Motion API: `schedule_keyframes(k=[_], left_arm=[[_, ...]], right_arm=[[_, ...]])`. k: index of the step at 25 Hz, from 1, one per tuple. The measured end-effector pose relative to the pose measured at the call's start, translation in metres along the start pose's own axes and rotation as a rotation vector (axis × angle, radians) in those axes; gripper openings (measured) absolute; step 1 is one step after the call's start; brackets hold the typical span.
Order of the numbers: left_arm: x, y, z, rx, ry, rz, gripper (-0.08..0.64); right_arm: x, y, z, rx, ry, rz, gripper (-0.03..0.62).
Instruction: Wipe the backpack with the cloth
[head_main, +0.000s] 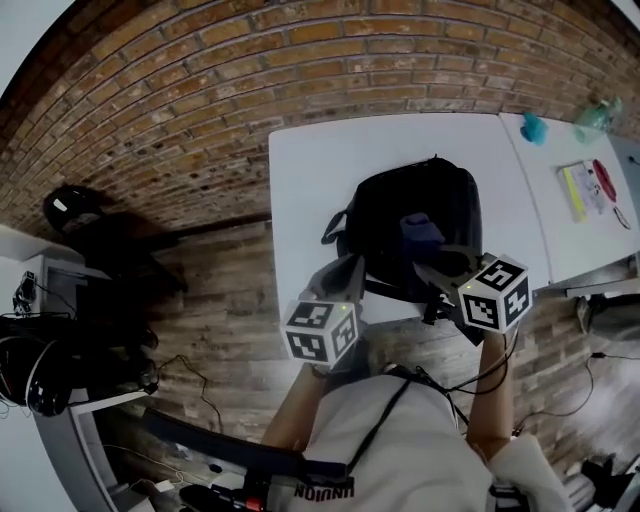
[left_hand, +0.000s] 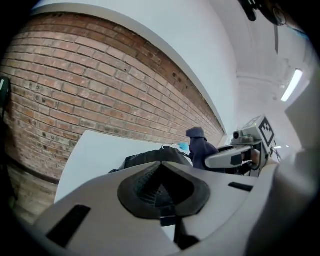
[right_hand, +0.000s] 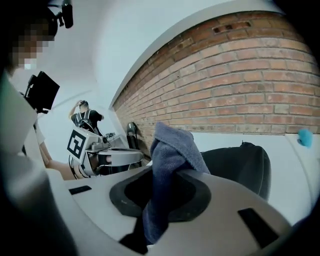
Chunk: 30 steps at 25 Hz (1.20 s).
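We reckon we're right at start of wipe. Cloth (right_hand: 170, 150) pinched in right gripper (head_main: 432, 268) jaws, bunch poking up past jaw tips, tail hanging behind them. Backpack (head_main: 440, 195) lies on bench (head_main: 320, 170), just ahead of and below jaws; can't tell if cloth touches it. Next move, our guess: press cloth down onto fabric, drag across. Left gripper (head_main: 345, 278) jaws closed on nothing, backpack just beyond tips, handy for pinning bag. Both arms bent, reaching forward, grippers side by side.
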<state>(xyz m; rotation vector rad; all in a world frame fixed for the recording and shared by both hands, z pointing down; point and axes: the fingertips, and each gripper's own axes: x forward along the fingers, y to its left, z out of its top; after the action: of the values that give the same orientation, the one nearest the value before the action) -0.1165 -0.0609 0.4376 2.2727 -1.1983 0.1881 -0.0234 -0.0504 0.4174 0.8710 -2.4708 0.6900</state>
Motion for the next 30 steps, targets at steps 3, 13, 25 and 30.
schedule_keyframes(k=[3,13,25,30], left_arm=[[-0.011,-0.027,-0.008,0.001,-0.014,0.007,0.003],[-0.050,-0.109,-0.040,-0.029,-0.079,0.044,0.003],[-0.087,-0.155,-0.025,0.028,-0.130,0.029,0.003],[-0.092,-0.164,-0.007,0.090,-0.128,-0.014,0.003]], right_arm=[[-0.027,0.013,-0.008,0.028,-0.070,0.026,0.067],[-0.111,0.042,-0.037,0.063,-0.229,0.062,0.067],[-0.157,0.068,-0.043,0.063,-0.282,0.032,0.067],[-0.164,0.072,-0.034,0.069,-0.326,-0.017,0.067]])
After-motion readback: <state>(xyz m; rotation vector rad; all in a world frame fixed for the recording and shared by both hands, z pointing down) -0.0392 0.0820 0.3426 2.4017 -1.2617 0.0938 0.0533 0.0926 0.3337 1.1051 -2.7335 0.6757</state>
